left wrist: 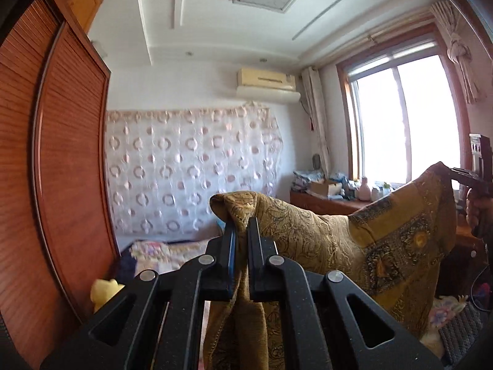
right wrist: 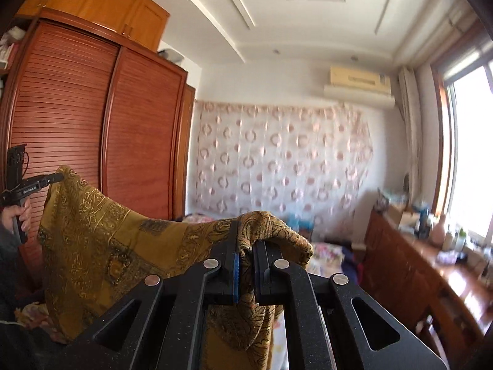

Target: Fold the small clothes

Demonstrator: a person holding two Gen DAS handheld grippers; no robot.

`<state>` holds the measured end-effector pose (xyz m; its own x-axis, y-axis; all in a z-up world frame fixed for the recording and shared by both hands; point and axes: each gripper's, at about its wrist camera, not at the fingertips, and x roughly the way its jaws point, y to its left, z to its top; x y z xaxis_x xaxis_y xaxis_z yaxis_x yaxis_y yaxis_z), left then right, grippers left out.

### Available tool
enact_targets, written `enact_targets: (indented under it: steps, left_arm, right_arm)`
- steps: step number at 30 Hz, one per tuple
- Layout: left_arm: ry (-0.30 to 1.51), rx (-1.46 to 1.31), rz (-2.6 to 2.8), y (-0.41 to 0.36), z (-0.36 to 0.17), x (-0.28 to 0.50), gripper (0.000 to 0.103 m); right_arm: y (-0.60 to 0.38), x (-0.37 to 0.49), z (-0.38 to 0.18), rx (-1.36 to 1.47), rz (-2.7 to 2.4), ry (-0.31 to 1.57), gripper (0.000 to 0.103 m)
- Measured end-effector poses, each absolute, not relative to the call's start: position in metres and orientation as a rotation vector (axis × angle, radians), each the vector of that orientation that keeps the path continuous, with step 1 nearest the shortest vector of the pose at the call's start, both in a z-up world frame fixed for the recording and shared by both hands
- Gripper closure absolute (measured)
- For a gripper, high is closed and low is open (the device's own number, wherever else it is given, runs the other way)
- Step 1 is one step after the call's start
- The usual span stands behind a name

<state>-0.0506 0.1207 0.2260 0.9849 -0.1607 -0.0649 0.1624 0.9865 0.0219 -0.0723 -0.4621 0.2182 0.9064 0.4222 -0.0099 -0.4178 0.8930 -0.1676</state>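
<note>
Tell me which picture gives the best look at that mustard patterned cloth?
The right wrist view: the cloth spreads broadly between the left gripper and the right gripper, showing its patterned panels. The left wrist view shows it too, but more bunched and partly backlit by the window.

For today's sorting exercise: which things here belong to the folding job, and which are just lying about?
Belongs to the job:
- mustard patterned cloth
- left gripper, shut on one corner
- right gripper, shut on another corner

Just lying about:
- wardrobe
- air conditioner
- yellow toy
- sideboard clutter
</note>
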Motion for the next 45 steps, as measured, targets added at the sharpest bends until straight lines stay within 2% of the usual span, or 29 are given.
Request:
enact_targets:
  steps: [5,8,13,19,22,24,25,28,29,33,35,38,45]
  left_arm:
    - [0.031,0.032,-0.097,0.144,0.258,-0.024,0.096]
    - [0.063,0.019,-0.048,0.159,0.254,0.007,0.096]
    - [0.215,0.012,0.011,0.184,0.189,0.078,0.096]
    - [0.448,0.105,0.071,0.182,0.067,0.197,0.095]
    - [0.610,0.143,0.028,0.179,0.008,0.230,0.086]
    - [0.650,0.101,-0.005,0.182,-0.013,0.229,0.075]
    - [0.667,0.085,-0.009,0.183,-0.020,0.225,0.066]
    - [0.697,0.044,-0.035,0.182,-0.030,0.206,0.061]
    - [0.703,0.035,-0.034,0.184,-0.030,0.199,0.054]
    - [0.706,-0.001,-0.023,0.176,-0.032,0.174,0.043]
    - [0.704,-0.023,-0.037,0.177,-0.037,0.172,0.031]
    - [0.726,-0.033,-0.066,0.167,-0.050,0.166,0.026]
    - [0.820,-0.030,-0.093,0.151,-0.088,0.163,0.026]
  right_arm:
    - [-0.456,-0.067,0.267,-0.207,0.412,-0.084,0.097]
    - [-0.451,-0.039,0.278,-0.211,0.385,-0.065,0.097]
    - [-0.405,0.055,0.246,-0.222,0.347,0.098,0.097]
    - [-0.359,0.184,0.159,-0.223,0.346,0.357,0.097]
    - [-0.339,0.243,0.110,-0.174,0.305,0.578,0.091]
    - [-0.328,0.255,0.081,-0.148,0.300,0.654,0.086]
    - [-0.321,0.255,0.071,-0.165,0.304,0.674,0.082]
    - [-0.305,0.264,0.060,-0.239,0.308,0.690,0.067]
    - [-0.304,0.258,0.058,-0.250,0.310,0.695,0.065]
    - [-0.313,0.261,0.073,-0.235,0.304,0.693,0.060]
    - [-0.327,0.264,0.065,-0.216,0.291,0.681,0.057]
    - [-0.338,0.261,0.040,-0.187,0.267,0.681,0.054]
    - [-0.346,0.233,0.006,-0.186,0.243,0.744,0.054]
